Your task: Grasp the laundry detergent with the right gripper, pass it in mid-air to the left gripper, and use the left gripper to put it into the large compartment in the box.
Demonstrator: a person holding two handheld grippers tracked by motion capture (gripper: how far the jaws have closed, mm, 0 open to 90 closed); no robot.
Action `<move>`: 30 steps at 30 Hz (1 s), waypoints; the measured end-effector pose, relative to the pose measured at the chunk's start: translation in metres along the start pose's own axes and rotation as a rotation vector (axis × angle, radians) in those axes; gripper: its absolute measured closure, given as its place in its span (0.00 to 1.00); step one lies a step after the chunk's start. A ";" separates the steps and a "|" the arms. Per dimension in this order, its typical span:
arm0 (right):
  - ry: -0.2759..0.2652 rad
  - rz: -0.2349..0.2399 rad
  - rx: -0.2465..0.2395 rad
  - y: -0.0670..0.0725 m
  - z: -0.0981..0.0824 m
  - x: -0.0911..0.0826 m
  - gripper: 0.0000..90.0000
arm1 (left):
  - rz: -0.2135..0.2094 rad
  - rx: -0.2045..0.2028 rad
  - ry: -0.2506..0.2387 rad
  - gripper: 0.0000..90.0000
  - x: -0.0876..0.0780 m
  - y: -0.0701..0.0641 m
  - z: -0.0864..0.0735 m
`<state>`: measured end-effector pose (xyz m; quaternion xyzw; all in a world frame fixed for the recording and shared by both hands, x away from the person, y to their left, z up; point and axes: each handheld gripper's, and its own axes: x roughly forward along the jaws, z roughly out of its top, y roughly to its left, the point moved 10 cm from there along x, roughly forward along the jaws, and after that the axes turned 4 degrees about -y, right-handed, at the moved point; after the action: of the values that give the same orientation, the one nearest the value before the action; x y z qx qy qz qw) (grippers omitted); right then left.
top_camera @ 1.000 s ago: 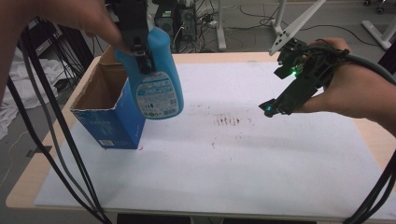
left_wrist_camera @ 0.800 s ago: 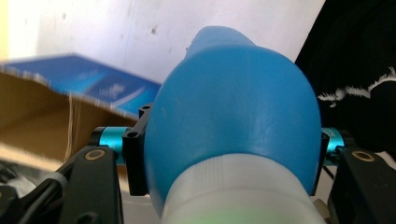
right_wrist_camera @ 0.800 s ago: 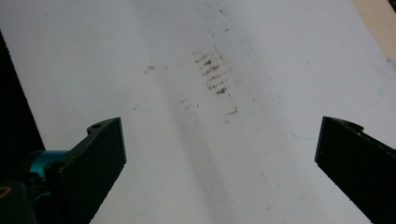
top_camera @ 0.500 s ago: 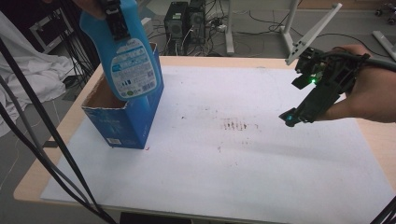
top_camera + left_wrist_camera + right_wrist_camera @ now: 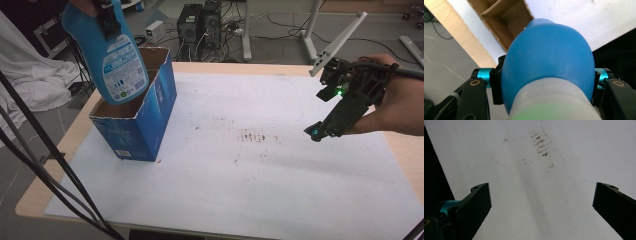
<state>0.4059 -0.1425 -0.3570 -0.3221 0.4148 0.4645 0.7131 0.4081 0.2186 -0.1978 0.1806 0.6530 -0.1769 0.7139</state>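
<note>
Your left gripper [image 5: 107, 22] hangs high at the table's [image 5: 55, 165] far left corner, clamped on the neck of the one blue bottle [image 5: 117, 60], which tilts with its base just above the mouth of the single open cardboard box [image 5: 145, 125]. Your right gripper [image 5: 320, 131] hovers, angled down, over the right side of the white sheet [image 5: 260, 190], jaws spread wide and holding nothing. The box stands near the left edge, with the sheet bare between it and your right gripper apart from one patch of brown smudges [image 5: 252, 135].

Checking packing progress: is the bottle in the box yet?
Not yet: bottle hangs from the left gripper, above the open box.
</note>
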 end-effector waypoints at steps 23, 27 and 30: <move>-0.012 -0.011 0.028 -0.003 -0.013 0.002 0.01 | 0.010 0.045 0.053 0.42 0.061 0.021 0.004; -0.010 -0.016 0.029 -0.004 -0.015 0.002 0.01 | 0.012 0.094 0.059 0.42 0.072 0.023 0.005; -0.008 -0.017 0.034 -0.004 -0.016 0.002 0.01 | 0.006 0.139 0.061 0.42 0.084 0.024 0.006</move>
<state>0.4055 -0.1565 -0.3659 -0.3115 0.4172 0.4524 0.7241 0.4317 0.2353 -0.2801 0.2368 0.6600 -0.2143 0.6800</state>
